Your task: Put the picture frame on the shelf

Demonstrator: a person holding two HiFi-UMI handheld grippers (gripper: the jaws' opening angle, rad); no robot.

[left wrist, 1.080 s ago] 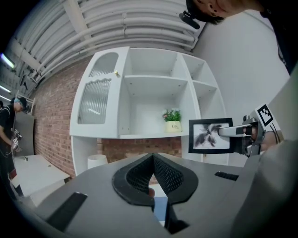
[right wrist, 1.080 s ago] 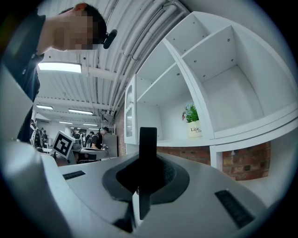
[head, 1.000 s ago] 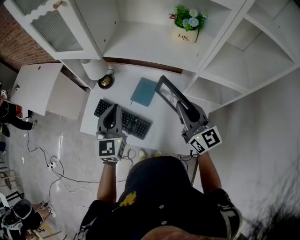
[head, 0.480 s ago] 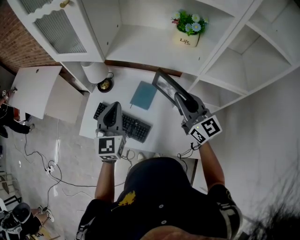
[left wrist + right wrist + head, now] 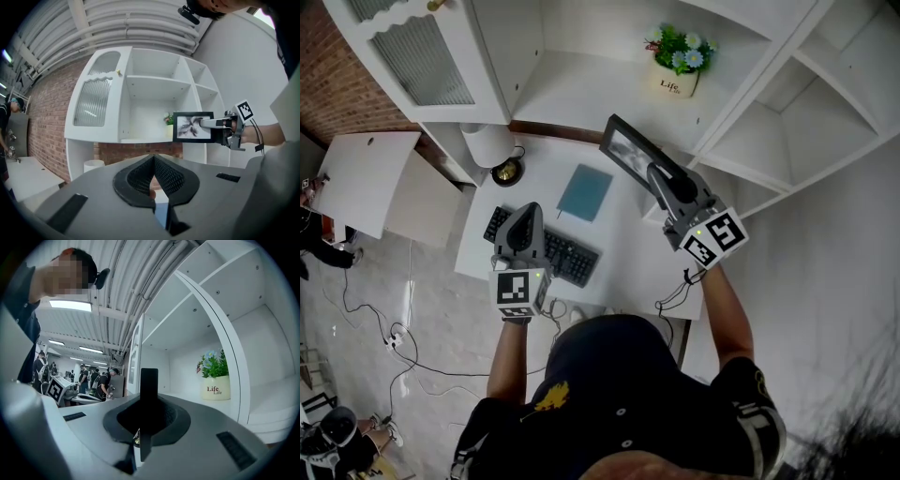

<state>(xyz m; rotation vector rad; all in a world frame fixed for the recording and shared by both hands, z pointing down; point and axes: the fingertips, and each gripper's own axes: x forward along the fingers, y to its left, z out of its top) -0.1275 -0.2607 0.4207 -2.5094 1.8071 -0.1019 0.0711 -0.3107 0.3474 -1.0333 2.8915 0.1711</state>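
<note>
Two grippers show in the head view. The left gripper [image 5: 526, 214] hangs above a black computer keyboard [image 5: 577, 259] on the white desk [image 5: 623, 253]. The right gripper [image 5: 657, 176] is raised at the desk's far right and clamps a black-rimmed rectangular picture frame [image 5: 626, 150] by its near end. The frame is in the air, tilted, its far end reaching toward the open lower bay of the white shelf unit [image 5: 581, 89], where a white pot of blue and white flowers [image 5: 677, 67] stands. A teal notebook [image 5: 584, 192] lies flat on the desk between the keyboard and the frame.

In the left gripper view, the left gripper [image 5: 153, 161] has its jaws brought together at the tips with nothing between them. Beyond them the picture frame [image 5: 192, 127] shows face-on, upright, held at its right edge by the right gripper [image 5: 212, 123], in front of the shelf unit [image 5: 154, 89] at about the height of the lower board; the flowers [image 5: 168, 119] peep out beside the frame's left edge.

In the right gripper view, the right gripper [image 5: 148, 404] is closed tight on the picture frame [image 5: 149, 385], seen edge-on as a thin black upright strip. The flower pot [image 5: 215, 389] stands on the shelf board to the right, apart from the frame.
</note>
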